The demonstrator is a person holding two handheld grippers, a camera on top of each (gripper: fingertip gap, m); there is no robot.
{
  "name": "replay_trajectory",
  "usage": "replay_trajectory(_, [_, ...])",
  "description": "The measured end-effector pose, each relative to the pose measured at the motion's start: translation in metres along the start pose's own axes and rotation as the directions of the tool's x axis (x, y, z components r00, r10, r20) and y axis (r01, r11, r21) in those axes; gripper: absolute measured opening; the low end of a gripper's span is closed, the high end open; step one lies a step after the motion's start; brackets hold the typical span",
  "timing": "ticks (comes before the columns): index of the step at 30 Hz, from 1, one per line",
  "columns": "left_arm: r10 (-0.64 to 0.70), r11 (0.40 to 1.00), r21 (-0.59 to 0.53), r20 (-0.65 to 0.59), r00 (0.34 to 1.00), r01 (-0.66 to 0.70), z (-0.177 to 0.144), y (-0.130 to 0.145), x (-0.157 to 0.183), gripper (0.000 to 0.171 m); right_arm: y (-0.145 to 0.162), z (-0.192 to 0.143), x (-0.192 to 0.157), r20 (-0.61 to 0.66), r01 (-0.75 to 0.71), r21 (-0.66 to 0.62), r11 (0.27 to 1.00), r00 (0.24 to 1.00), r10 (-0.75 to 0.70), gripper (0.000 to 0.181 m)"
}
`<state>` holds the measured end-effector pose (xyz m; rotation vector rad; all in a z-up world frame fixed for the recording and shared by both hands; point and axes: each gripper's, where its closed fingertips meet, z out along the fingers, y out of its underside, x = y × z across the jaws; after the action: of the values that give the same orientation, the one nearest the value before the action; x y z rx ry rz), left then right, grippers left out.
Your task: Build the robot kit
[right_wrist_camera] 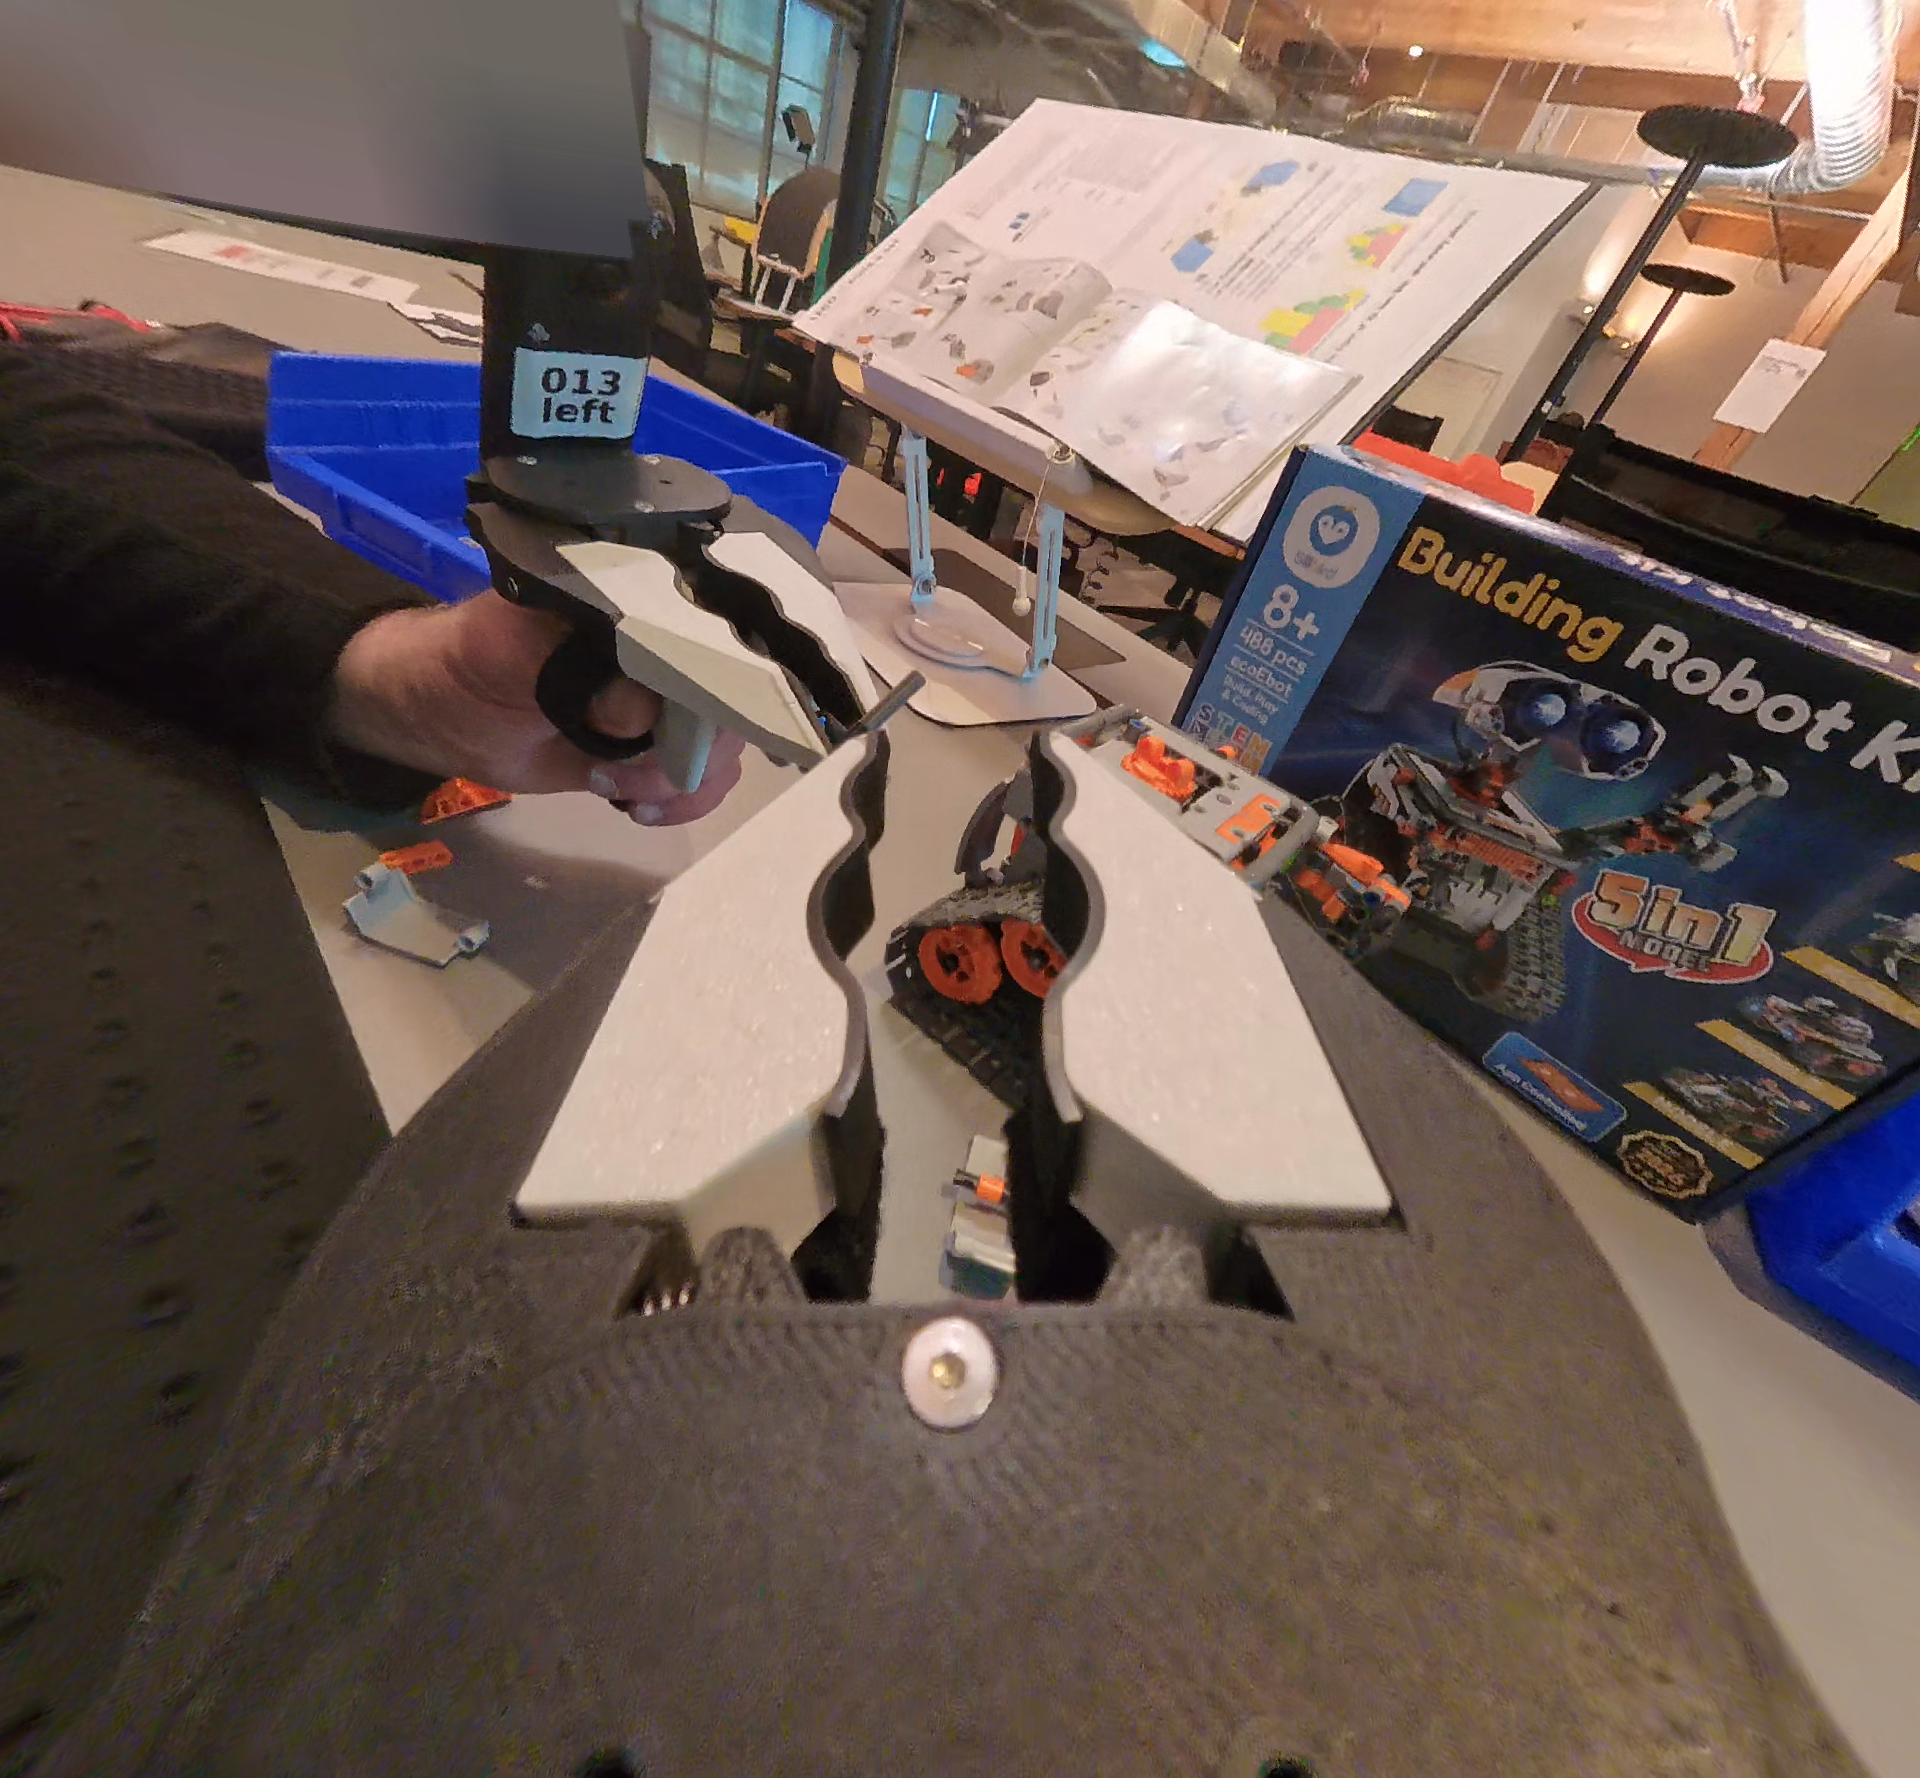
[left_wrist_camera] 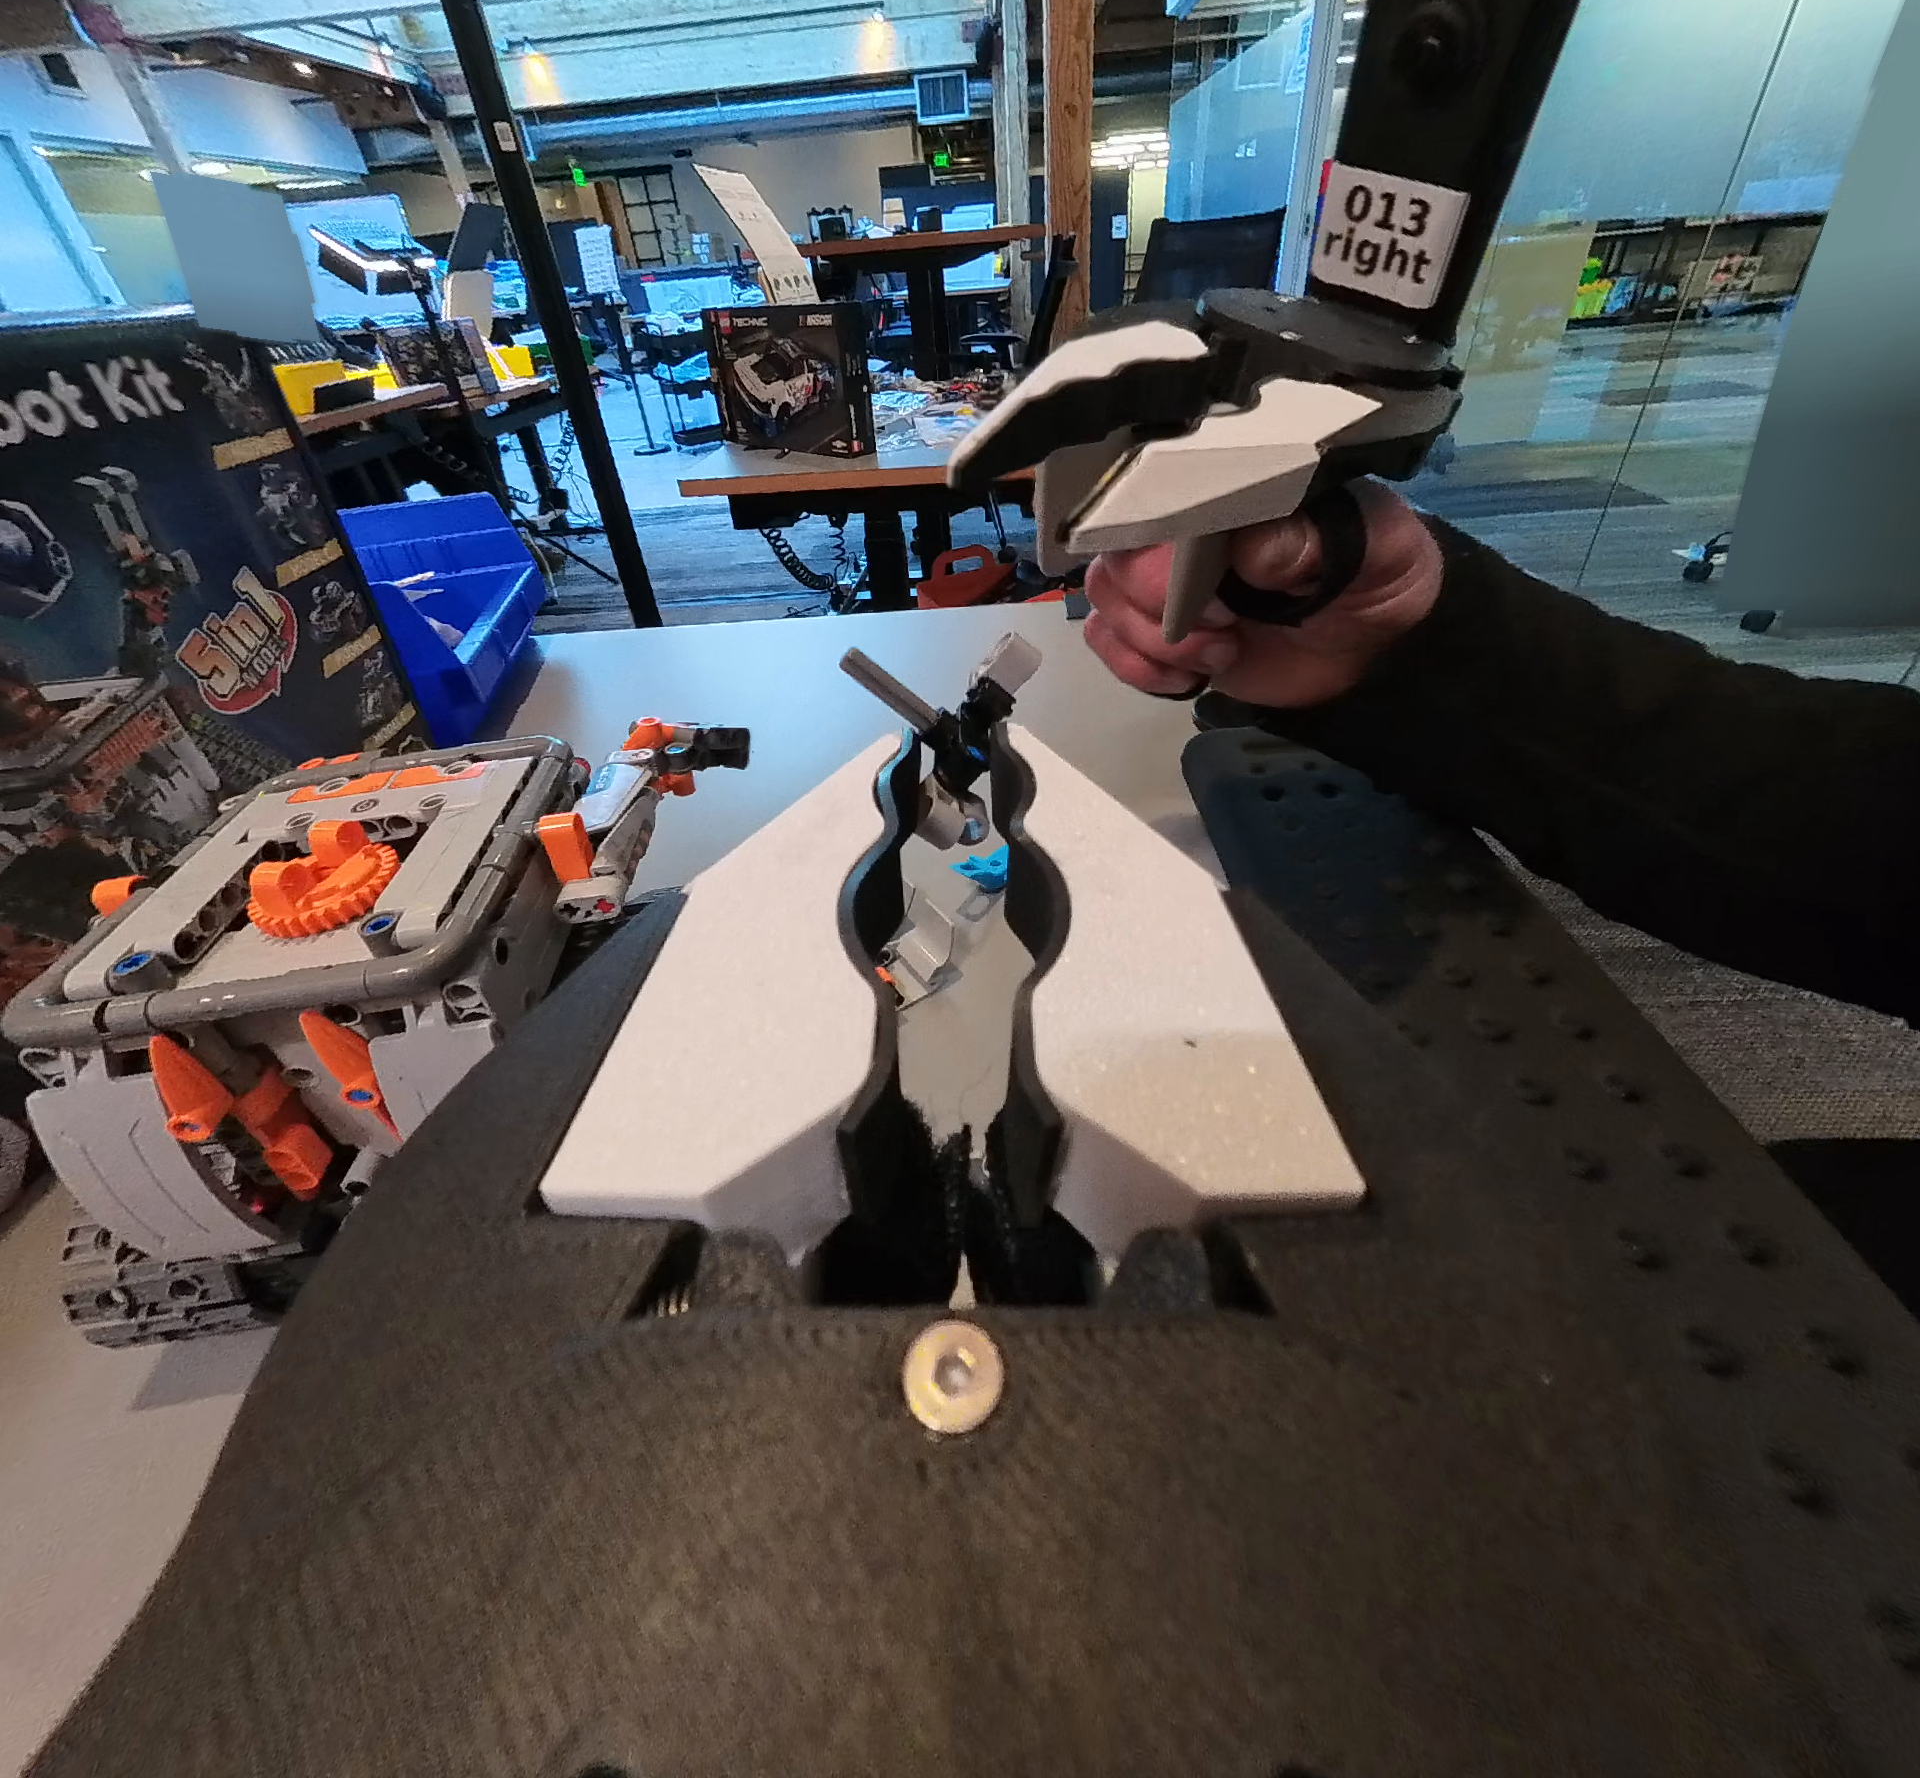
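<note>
Left tongs [left_wrist_camera: 951, 741] clamp a small axle-and-connector piece [left_wrist_camera: 951, 720]; right tongs [right_wrist_camera: 961, 752] gape apart above the tracked model [right_wrist_camera: 961, 959].

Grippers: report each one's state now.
Left gripper: shut on a small grey and black axle assembly.
Right gripper: open, empty, above the tracked robot model.

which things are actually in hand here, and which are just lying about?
In hand: left gripper shut on small axle piece; right gripper open, empty, nearest the tracked model.
Lying about: kit box, blue bin, instruction booklet, loose grey piece.
</note>
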<state>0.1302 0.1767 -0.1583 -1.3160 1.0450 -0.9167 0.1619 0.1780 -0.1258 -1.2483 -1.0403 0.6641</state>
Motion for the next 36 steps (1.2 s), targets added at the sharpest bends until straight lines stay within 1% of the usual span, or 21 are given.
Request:
replay_trajectory(8, [0.056, 0.998, -0.029, -0.008, 0.998, -0.056, 0.004, 0.005, 0.008, 0.01, 0.013, -0.013, -0.008, -0.006, -0.018, -0.055, 0.998, 1.0, 0.018, 0.029])
replay_trajectory(10, [0.067, 0.997, -0.04, -0.008, 0.998, -0.067, 0.005, 0.007, 0.008, 0.01, 0.021, -0.016, -0.009, -0.008, -0.029, -0.106, 0.994, 1.0, 0.028, 0.032])
replay_trajectory(13, [0.102, 0.993, -0.062, -0.006, 0.995, -0.102, 0.006, 0.011, 0.009, 0.01, 0.04, -0.023, -0.012, -0.005, -0.035, -0.233, 0.972, 0.999, 0.035, 0.037])
replay_trajectory(16, [0.146, 0.985, -0.091, -0.013, 0.989, -0.146, 0.008, 0.015, 0.012, 0.01, 0.063, -0.031, -0.019, 0.022, -0.043, -0.377, 0.925, 0.998, 0.056, 0.039])
replay_trajectory(19, [0.194, 0.971, -0.136, -0.034, 0.981, -0.196, 0.011, 0.023, 0.016, 0.01, 0.091, -0.039, -0.029, 0.055, -0.04, -0.507, 0.861, 0.995, 0.078, 0.04])
replay_trajectory(22, [0.232, 0.958, -0.165, -0.041, 0.972, -0.236, 0.012, 0.029, 0.017, 0.01, 0.117, -0.044, -0.041, 0.096, -0.033, -0.607, 0.794, 0.989, 0.114, 0.041])
replay_trajectory(25, [0.26, 0.945, -0.189, -0.052, 0.964, -0.265, 0.014, 0.036, 0.019, 0.01, 0.142, -0.049, -0.049, 0.111, -0.034, -0.689, 0.724, 0.982, 0.152, 0.042])
replay_trajectory(28, [0.285, 0.933, -0.209, -0.065, 0.956, -0.293, 0.017, 0.042, 0.023, 0.01, 0.156, -0.05, -0.054, 0.119, -0.042, -0.729, 0.683, 0.975, 0.186, 0.043])
replay_trajectory(30, [0.299, 0.926, -0.219, -0.075, 0.951, -0.309, 0.019, 0.045, 0.025, 0.011, 0.161, -0.049, -0.055, 0.12, -0.039, -0.743, 0.668, 0.974, 0.191, 0.04])
replay_trajectory(31, [0.307, 0.922, -0.224, -0.077, 0.949, -0.317, 0.019, 0.047, 0.026, 0.011, 0.161, -0.047, -0.058, 0.133, -0.039, -0.742, 0.669, 0.97, 0.203, 0.03])
replay_trajectory(34, [0.342, 0.908, -0.232, -0.073, 0.937, -0.349, 0.019, 0.048, 0.026, 0.01, 0.16, -0.046, -0.057, 0.128, -0.057, -0.738, 0.672, 0.967, 0.222, 0.029])
replay_trajectory(36, [0.359, 0.901, -0.236, -0.07, 0.931, -0.365, 0.02, 0.048, 0.026, 0.01, 0.158, -0.047, -0.051, 0.111, -0.069, -0.723, 0.687, 0.971, 0.214, 0.028])
